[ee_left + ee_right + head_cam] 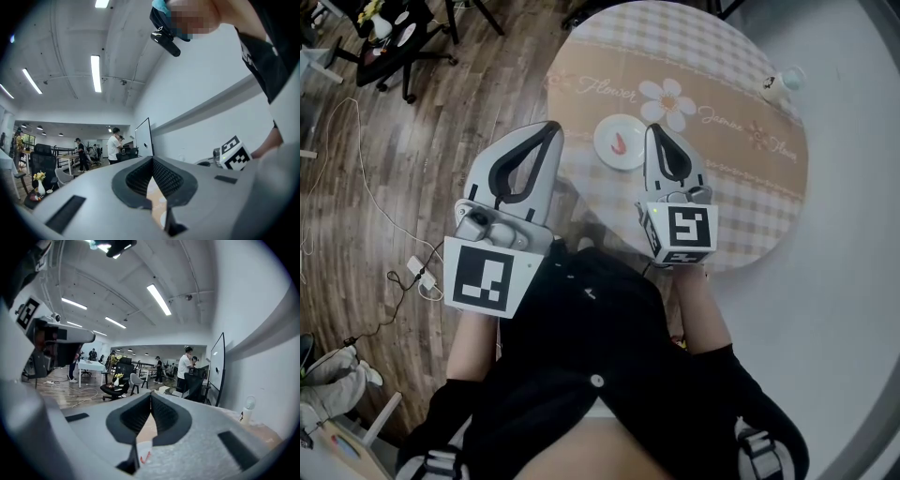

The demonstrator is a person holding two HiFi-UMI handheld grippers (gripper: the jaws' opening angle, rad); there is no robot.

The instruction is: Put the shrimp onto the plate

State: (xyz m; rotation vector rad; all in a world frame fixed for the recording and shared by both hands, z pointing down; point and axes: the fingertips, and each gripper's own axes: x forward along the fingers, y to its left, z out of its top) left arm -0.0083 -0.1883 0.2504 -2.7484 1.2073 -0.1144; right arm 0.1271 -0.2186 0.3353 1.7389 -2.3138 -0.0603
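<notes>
Head view: the shrimp (620,142) is seen on the plate (604,156), just left of the right hand-held gripper (655,129); the left hand-held gripper (550,128) is farther off. Left gripper view: the jaws are pressed together, empty. Right gripper view: the jaws are likewise closed on nothing, and what is probably the shrimp (146,457) is glimpsed beneath them.

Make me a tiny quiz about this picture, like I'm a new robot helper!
1. True or false: the shrimp lies on the plate.
2. Fill in: the left claw and the right claw are both ____, with nothing in them.
3. Which is nearer the plate? A: left claw. B: right claw.
Key: 1 true; 2 shut; 3 B.
</notes>
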